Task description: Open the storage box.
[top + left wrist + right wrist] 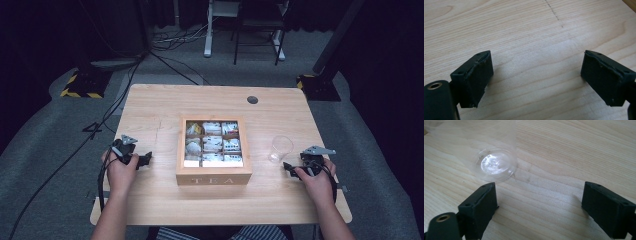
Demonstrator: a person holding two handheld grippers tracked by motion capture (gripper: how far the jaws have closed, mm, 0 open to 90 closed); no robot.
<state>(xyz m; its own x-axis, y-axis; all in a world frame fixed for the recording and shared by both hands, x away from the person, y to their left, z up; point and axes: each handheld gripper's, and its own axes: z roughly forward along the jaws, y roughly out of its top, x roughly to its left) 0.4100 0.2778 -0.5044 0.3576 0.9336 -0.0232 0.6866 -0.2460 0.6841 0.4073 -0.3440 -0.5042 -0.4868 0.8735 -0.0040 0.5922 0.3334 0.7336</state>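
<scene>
Light wooden worktop, seen from above. A wooden tea box marked "TEA" on its front wall sits at the centre, lid off, its nine compartments in a three-by-three grid holding tea bags, mostly white packets.

Right of the box, well apart from it, a clear plastic cup stands upright on the worktop. In the right gripper view the cup sits just ahead of the left-hand jaw, not between the jaws and not touched by them.

Right claw rests low near the worktop's right edge, held in the person's right hand, pointing left toward the cup and just beside it. In its own view the right claw is released: jaws wide apart, bare wood between them.

Left claw lies at the left of the box, held in the person's left hand, pointing right toward the box with a gap between them. In its own view the left claw is likewise released, jaws spread wide over bare wood grain, nothing gripped.

Cables trail from the left claw across the grey floor.
</scene>
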